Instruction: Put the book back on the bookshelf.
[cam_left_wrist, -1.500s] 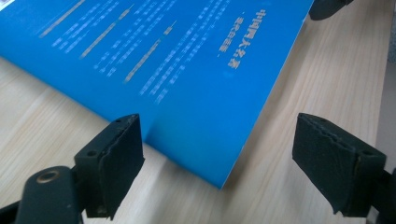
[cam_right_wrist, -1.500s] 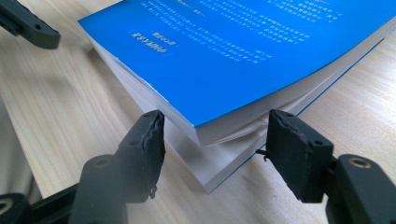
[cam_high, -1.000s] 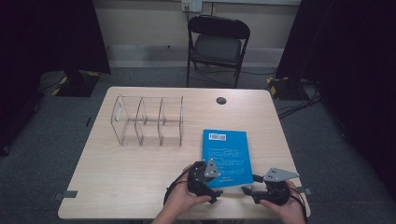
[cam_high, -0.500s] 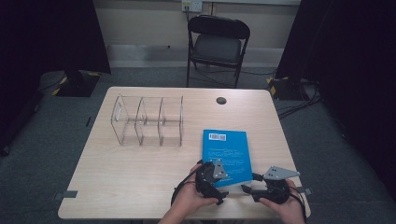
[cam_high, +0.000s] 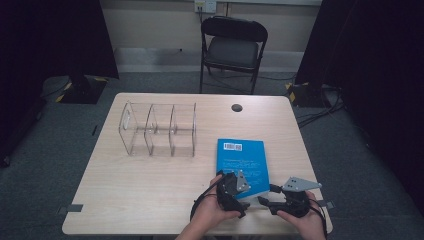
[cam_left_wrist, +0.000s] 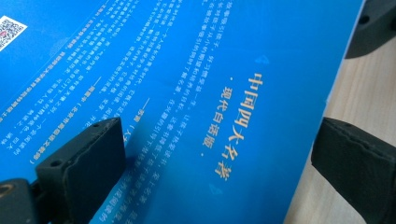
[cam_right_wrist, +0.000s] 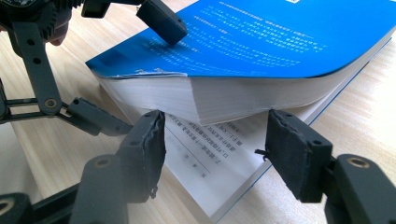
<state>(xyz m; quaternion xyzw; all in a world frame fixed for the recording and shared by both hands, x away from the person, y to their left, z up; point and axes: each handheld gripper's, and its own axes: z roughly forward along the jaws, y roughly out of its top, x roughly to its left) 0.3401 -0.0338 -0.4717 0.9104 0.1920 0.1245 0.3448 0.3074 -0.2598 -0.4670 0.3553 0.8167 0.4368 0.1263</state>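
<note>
A thick blue book (cam_high: 241, 159) lies on the right half of the wooden table (cam_high: 145, 190). My left gripper (cam_high: 239, 192) is over its near edge. In the left gripper view it (cam_left_wrist: 217, 168) is open, one jaw resting on the blue cover (cam_left_wrist: 187, 70), the other past the book's edge above the wood. My right gripper (cam_high: 267, 202) is open at the near right corner. In its own view the right gripper (cam_right_wrist: 219, 158) faces the page block of the book (cam_right_wrist: 261, 42), whose corner is raised off flat bottom pages (cam_right_wrist: 210, 168). The left gripper's fingers (cam_right_wrist: 163, 21) show there.
A clear acrylic organizer (cam_high: 157, 130) with three compartments stands at the back left of the table. A small black disc (cam_high: 236, 107) sits near the far edge. A folding chair (cam_high: 232, 47) stands behind the table. Bare wood lies left of the book.
My left gripper has shifted right and a little nearer, onto the book's near edge. The right gripper has stayed almost still.
</note>
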